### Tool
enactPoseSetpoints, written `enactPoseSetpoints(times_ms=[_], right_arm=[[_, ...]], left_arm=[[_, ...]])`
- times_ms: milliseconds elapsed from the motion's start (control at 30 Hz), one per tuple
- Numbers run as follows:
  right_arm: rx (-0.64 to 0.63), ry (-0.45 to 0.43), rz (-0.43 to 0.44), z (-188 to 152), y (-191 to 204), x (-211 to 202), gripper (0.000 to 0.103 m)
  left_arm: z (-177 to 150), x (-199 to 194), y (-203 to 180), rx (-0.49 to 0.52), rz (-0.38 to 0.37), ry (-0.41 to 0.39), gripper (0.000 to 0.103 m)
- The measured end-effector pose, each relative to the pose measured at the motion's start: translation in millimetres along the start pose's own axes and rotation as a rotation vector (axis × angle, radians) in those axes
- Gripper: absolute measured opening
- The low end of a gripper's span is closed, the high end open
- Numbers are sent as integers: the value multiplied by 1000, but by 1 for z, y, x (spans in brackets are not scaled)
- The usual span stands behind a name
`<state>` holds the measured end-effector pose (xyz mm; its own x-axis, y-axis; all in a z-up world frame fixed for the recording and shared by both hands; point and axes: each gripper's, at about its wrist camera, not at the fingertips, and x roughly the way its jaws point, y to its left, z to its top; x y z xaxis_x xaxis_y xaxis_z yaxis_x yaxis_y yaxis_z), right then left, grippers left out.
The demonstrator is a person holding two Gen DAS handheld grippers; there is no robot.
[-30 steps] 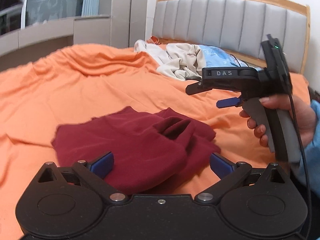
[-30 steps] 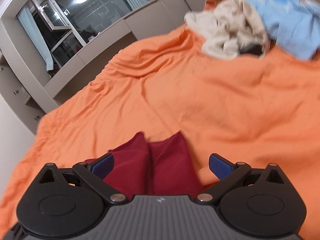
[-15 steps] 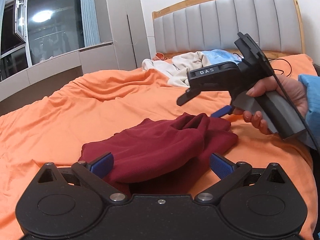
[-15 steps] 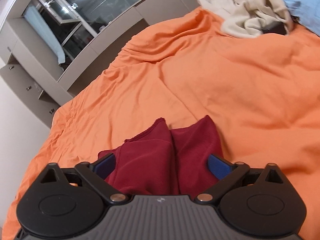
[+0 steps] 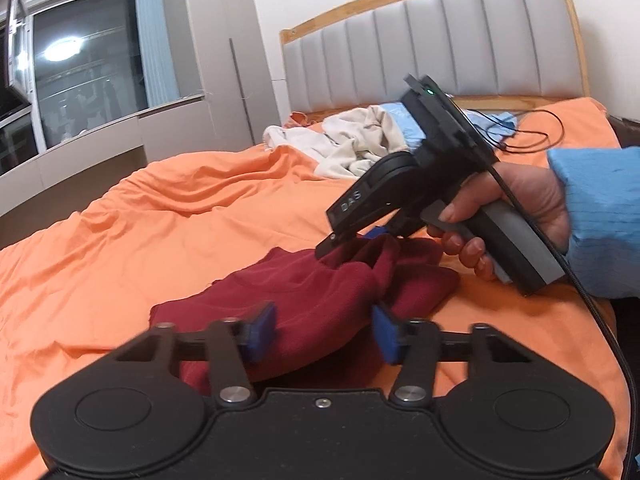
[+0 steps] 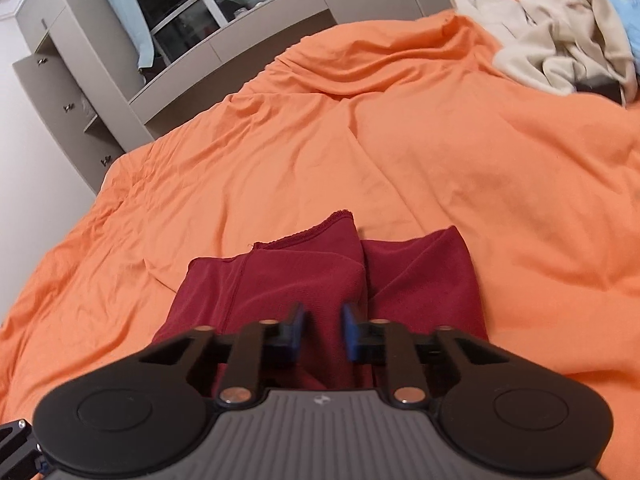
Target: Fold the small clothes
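Right hand-held gripper (image 6: 322, 330) narrowed, seemingly pinching maroon garment (image 6: 320, 276)

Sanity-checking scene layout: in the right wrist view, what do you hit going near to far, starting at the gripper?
right gripper, partly closed with maroon fabric between its fingers → maroon garment → orange bedsheet → beige clothes pile → grey cabinets under the window.

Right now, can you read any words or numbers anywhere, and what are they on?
"DAS": white letters on the black side of the right gripper, seen from the left wrist view.
A small pale logo on the right gripper's ribbed grey body is too small to read.
No other text shows.
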<state>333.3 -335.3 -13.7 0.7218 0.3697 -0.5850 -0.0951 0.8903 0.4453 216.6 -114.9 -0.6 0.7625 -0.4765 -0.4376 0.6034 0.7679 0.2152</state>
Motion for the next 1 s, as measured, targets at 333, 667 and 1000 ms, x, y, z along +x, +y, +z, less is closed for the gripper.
enactPoseSetpoints(times_ms=[333, 667, 1000], right_arm=[[-49, -179, 1, 18, 3, -33, 8], [32, -157, -87, 26, -34, -34, 8], [-4, -64, -176, 18, -31, -24, 28]], left_arm=[[10, 7, 2, -73, 23, -42, 11], [33, 44, -34, -51, -54, -1, 11], [24, 57, -37, -62, -101, 64, 21]])
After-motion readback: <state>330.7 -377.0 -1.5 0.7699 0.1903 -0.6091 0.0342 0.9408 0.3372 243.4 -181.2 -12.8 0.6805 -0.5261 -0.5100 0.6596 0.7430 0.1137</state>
